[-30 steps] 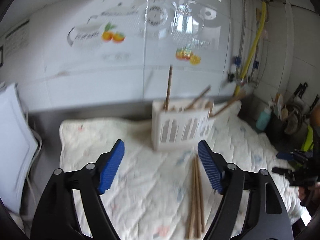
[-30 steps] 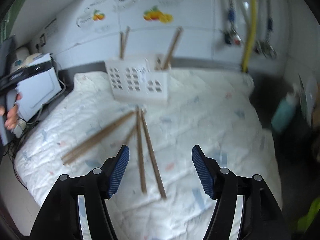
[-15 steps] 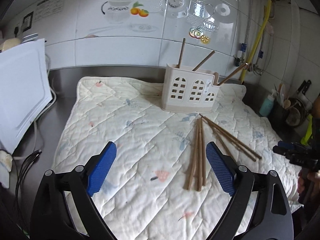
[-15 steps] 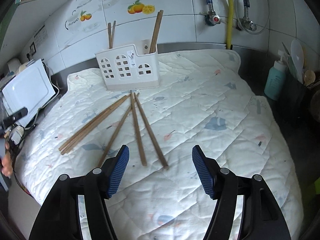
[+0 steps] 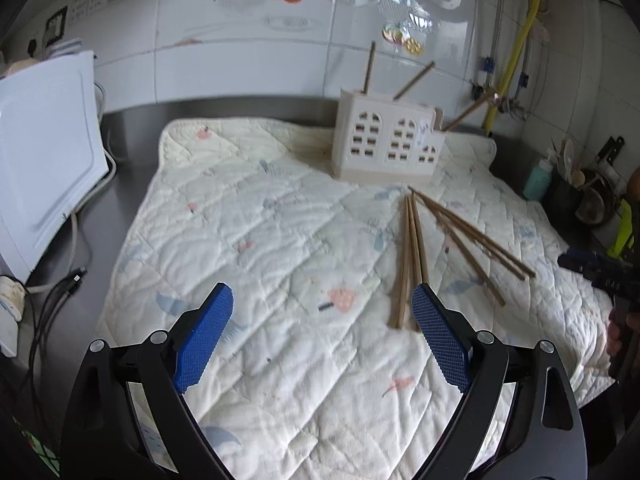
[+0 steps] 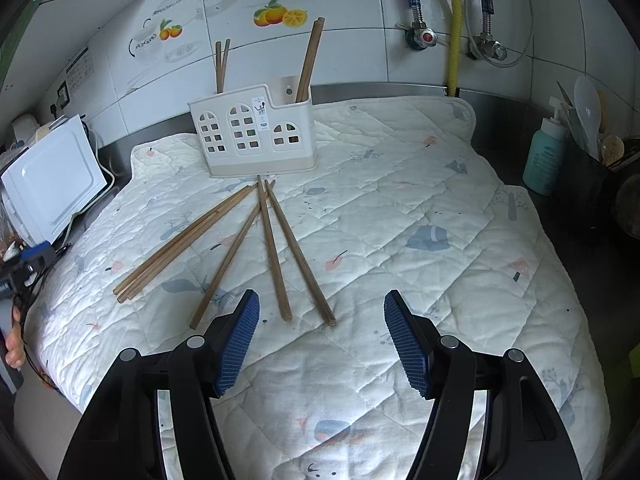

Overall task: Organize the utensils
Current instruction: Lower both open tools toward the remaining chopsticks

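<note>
Quilted mat (image 5: pixel 280 240) nearer; left tool (image 5: pixel 322 336) has widened.

White tiled wall (image 6: pixel 360 20) with fruit-and-crockery decals (image 6: pixel 280 16), daylight glare on the tiles. Yellow hose (image 6: pixel 453 20) and steel valves (image 6: pixel 420 36) run down it. Dark steel counter (image 5: pixel 132 136) under a quilted white mat (image 6: pixel 400 220). White appliance (image 5: pixel 40 160) far left, teal bottle (image 6: pixel 546 156) right.
</note>
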A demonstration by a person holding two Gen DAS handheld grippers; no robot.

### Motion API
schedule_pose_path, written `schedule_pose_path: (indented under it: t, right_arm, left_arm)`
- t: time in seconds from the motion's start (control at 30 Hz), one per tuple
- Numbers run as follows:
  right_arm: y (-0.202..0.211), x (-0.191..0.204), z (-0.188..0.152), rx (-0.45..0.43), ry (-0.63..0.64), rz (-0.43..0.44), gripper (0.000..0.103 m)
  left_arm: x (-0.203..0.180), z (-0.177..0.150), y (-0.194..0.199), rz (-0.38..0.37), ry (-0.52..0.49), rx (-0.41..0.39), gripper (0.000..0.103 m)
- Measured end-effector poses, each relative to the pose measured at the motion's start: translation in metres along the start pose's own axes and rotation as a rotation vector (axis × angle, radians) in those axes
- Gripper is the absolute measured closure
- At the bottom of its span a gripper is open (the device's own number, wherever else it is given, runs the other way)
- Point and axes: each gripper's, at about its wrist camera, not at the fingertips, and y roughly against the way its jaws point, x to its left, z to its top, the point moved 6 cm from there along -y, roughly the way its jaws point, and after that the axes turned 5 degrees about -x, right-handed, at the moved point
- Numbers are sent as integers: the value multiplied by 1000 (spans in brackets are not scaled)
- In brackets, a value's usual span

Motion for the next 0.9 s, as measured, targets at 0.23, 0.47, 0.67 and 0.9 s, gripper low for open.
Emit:
schedule_pose_path:
  t: [0.23,0.47,0.67,0.9]
  right_arm:
    - [-8,-8,-5,23,-16,5,49]
    - [-16,-12,-7,40,-31,20,59]
    - [-27,-13,-6,56,-33,35,65]
    - [-36,-15,0,62,-33,40,66]
  left_arm:
    - [-19,-9,-20,-46,-9,49,32]
    - [-49,-17,-55,-117,-68,126,57]
    - [-63,-23,-80,-147,-116,182,71]
    - [-68,-25,-93,-171,-122,201,78]
